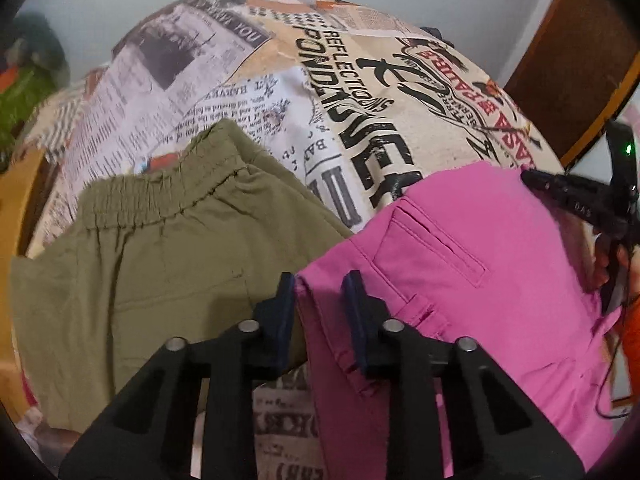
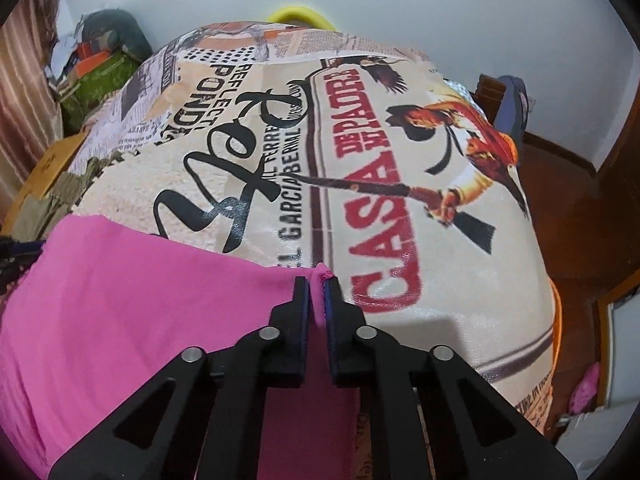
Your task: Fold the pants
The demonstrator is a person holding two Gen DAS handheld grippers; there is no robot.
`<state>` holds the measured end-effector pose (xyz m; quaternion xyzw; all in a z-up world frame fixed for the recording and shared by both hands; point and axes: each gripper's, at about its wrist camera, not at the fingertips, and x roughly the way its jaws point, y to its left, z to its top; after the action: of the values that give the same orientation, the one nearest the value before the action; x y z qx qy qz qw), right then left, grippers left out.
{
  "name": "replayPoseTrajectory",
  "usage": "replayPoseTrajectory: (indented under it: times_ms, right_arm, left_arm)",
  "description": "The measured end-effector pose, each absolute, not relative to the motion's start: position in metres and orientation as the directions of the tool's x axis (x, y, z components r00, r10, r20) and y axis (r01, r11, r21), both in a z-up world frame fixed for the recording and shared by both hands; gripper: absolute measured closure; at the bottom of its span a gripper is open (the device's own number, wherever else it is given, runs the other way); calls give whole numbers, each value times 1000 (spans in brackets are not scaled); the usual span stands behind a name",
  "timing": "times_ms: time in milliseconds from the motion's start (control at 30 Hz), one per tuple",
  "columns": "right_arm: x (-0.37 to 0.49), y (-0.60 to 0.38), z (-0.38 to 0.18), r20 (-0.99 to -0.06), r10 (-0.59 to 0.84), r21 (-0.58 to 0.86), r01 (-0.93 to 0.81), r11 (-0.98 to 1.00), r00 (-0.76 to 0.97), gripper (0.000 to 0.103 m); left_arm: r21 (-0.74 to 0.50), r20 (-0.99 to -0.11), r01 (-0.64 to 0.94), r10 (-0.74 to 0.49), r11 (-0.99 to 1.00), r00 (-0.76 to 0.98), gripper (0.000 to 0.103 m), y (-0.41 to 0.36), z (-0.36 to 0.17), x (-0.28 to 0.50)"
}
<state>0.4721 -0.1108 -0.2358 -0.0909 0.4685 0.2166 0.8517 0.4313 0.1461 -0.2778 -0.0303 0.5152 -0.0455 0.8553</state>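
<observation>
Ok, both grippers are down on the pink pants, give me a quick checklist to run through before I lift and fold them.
1. Right hand-held gripper pinching the pink pants: ok, jaws shut on a fabric edge.
2. Left hand-held gripper gripping the pink pants: cannot tell; the waistband edge sits between the jaws, but a gap shows.
3. Olive pants clear of the pink pair: not ok, they lie right against it at the left hand-held gripper.
4. Room on the printed bedspread to lay the fold: ok, bare beyond the pink pants.
5. Pink pants lying flat: cannot tell, legs are out of view.
</observation>
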Motion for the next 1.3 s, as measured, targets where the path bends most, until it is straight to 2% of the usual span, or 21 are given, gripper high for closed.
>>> replayPoseTrajectory:
  times_ms: [33, 67, 233, 600, 800, 1300]
  right_arm:
    - [471, -110, -234, -837, 277, 39, -455, 890, 471, 98]
    - [470, -109, -232, -835, 277, 35, -455, 890, 476, 98]
    - [467, -112, -208, -806, 289, 35, -447, 894, 516, 99]
    - [457, -129, -124, -708, 316, 42, -409, 912, 632, 99]
    - [429, -140, -88, -662, 349, 53, -423, 905, 663, 99]
    - [323, -176, -65, -616, 416, 120, -442, 889, 669, 99]
  left_arm:
    - [-75, -880, 55, -92, 996, 466, 98, 142, -276, 431]
    - [-60, -881, 64, -83, 996, 466, 101, 139, -275, 430]
    - [63, -858, 66, 21, 996, 513, 101, 127, -258, 424]
    - [95, -760, 52, 39, 994, 649, 101, 125, -159, 410]
    - [88, -732, 69, 17, 994, 681, 101, 114, -126, 380]
    - [80, -702, 127, -35, 989, 712, 101, 84, -104, 277]
